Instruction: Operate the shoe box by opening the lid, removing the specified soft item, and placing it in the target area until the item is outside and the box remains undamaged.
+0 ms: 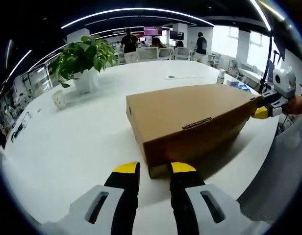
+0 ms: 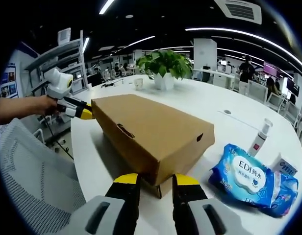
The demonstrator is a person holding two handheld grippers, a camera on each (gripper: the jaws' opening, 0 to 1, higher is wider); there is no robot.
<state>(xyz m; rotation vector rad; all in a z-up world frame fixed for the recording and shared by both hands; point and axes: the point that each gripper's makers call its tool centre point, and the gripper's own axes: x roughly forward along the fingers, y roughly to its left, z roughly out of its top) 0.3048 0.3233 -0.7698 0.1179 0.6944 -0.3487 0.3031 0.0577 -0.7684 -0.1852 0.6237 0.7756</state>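
The shoe box [image 1: 190, 125] sits shut on the white worktop [image 1: 77, 142], lid not yet lifted, so everything remains. My left tongs [image 1: 155, 169] and right tongs [image 2: 156, 179] stand apart at opposite ends, gripping nothing.

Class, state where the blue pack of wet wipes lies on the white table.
In the right gripper view, the blue wet-wipes pack lies right of the closed brown cardboard shoe box, just below a small white spray bottle.
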